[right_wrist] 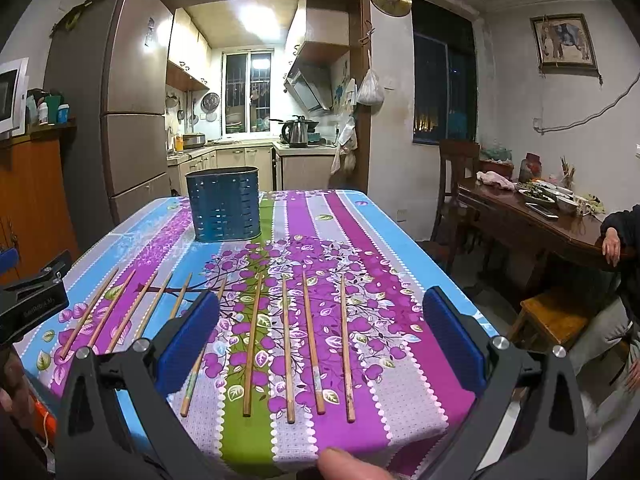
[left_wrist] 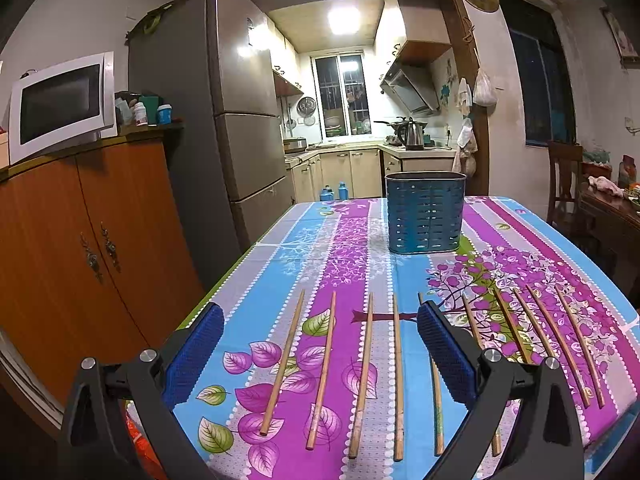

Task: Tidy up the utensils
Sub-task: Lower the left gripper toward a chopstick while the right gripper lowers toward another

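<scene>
Looking at how things sit, I'd say this job hasn't really kicked off yet. All the chopsticks (right_wrist: 286, 344) are lying flat on the flowery tablecloth (right_wrist: 384, 280), spread out in a loose row along the near edge, each one apart from its neighbours and pointing roughly toward the far end. I count around ten across both views, though a couple are partly hidden behind the gripper fingers, so don't hold me to it.

The blue slotted holder (left_wrist: 425, 216) stands upright further back on the table, well apart from the row. From these angles nothing pokes up above its rim, so it looks empty, but I can't see down inside.

Left gripper (left_wrist: 320, 356) hangs over the left part of the row with its fingers spread wide and nothing between them. Right gripper (right_wrist: 320, 344) is the same story over the right part: fingers wide apart, holding nothing, several chopsticks lying on the cloth in the gap below.

So my read: zero done, everything left. Every stick needs picking up and dropping into the holder. Thin round sticks flat on cloth could be fiddly to pinch, and they might roll.
</scene>
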`<state>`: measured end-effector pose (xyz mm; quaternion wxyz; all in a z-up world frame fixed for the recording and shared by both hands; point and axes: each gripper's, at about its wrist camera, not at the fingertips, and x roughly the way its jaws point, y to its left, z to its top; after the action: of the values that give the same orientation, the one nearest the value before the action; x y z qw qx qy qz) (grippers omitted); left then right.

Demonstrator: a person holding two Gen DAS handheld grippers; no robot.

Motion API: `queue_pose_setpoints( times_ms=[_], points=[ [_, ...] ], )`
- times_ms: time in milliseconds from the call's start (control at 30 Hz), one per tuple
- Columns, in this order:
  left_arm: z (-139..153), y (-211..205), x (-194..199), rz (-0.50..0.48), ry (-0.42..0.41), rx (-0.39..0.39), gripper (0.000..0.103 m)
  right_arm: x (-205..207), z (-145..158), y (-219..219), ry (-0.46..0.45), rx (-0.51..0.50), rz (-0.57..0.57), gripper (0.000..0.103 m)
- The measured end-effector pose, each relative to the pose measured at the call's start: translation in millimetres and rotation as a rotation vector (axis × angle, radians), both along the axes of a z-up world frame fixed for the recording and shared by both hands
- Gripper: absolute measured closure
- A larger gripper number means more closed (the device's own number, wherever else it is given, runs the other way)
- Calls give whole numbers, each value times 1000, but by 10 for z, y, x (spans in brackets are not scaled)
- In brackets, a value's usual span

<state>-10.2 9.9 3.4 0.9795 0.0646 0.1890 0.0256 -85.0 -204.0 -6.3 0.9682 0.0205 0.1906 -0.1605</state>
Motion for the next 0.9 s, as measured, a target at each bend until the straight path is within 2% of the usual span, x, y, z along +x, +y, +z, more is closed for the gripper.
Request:
queue_pose_setpoints(
  times_ms=[100, 167, 233, 300, 400, 500, 600, 667, 733, 900],
  points=[
    [24, 98, 15, -21, 6, -31, 6, -26, 52, -57, -36, -32, -28, 5],
    [54, 383, 66, -43, 31, -127, 6, -117, 106, -148, -111, -66, -58, 5],
    [44, 689, 153, -27, 88, -201, 6, -122, 135, -222, -127, -119, -88, 5],
    [3, 1067, 230, -9, 153, -289, 6, -78, 102, -366, -73, -154, -92, 5],
    [-92, 1454, 230, 14, 192, -350, 6, -43, 9, -680, -1, -49, -59, 5],
    [-230, 1646, 169, -12, 207, -368, 6, -55, -116, -915, 47, 31, -69, 5],
    [-448, 1759, 100, -36, 210, -447, 6, -21, -322, -1033, 121, 83, -25, 5],
    [-622, 1777, 76, -46, 267, -517, 6, -24, -447, -1066, 174, 107, -6, 5],
    [-771, 1721, 51, -46, 316, -513, 6, -104, -545, -1042, 193, 109, -2, 5],
    [-849, 1568, -85, -2, 247, -327, 6, -182, -698, -758, 249, 62, 104, 5]
  ],
)
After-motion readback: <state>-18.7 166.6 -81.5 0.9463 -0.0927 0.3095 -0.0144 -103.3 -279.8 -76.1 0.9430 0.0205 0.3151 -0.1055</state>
